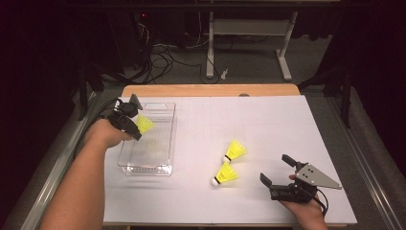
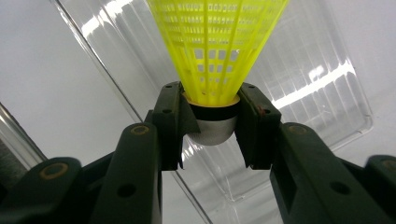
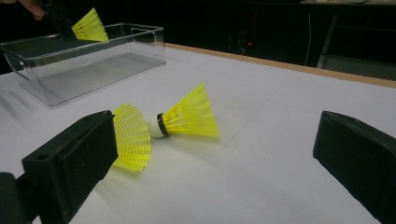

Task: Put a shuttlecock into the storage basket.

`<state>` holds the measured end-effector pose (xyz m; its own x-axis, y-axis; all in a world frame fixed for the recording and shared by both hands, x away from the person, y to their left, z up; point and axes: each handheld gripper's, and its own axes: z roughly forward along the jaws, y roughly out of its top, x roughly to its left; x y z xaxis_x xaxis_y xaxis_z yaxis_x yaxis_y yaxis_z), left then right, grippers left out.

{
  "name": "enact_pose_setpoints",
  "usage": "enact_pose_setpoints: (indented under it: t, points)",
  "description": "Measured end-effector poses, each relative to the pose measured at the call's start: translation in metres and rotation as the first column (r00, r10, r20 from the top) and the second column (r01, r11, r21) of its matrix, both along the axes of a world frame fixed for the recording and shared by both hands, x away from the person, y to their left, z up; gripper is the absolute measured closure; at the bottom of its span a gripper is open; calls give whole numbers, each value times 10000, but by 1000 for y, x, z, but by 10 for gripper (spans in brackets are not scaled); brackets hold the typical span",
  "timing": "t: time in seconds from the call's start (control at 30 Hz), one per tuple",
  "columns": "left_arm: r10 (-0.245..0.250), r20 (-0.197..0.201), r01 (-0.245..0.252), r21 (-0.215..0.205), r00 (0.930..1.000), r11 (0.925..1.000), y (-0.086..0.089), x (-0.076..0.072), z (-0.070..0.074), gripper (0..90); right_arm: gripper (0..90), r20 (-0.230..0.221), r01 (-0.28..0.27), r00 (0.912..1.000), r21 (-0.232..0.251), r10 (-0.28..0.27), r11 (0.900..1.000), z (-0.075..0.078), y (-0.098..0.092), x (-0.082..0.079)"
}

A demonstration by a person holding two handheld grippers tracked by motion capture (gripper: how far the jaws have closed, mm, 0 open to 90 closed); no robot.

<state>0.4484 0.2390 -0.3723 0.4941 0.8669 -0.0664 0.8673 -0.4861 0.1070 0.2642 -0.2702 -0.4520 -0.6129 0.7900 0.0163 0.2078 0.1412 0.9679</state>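
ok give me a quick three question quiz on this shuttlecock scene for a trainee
1. True or false: the left hand-held gripper is shut on the yellow plastic shuttlecock by its white rounded base.
2. How many loose yellow shuttlecocks lie on the white table surface? A one, B two, C three.
3. Fill in: the held shuttlecock hangs over the clear plastic ____.

Key: 1 true; 2 B; 3 bin. The right hand-held gripper is open, holding nothing.
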Motion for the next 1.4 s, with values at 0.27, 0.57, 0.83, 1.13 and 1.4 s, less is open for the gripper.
enact_pose_setpoints:
  t: [0.27,0.57,0.83,1.13,1.4]
  points:
    - [103,-112,-102,112,9999,9999,-1,3,-7,647,6,-5,-7,10000,-4,7,10000,0,0,1]
    - [293,-351,-296,-77,9990,9995,-1,6,-19,648,5,-34,-29,10000,-18,29,10000,-1,0,1]
    - [321,-458,-326,-97,9984,9994,-1,6,-26,647,6,-62,-72,10000,-61,71,10000,-1,1,1]
    - [702,-92,-703,-64,9975,9975,-12,5,-34,646,6,-59,-97,9999,-55,97,9999,-1,1,1]
    - [813,98,-814,111,9966,9966,-17,5,-37,645,6,-26,-122,9999,-30,122,9999,-1,1,0]
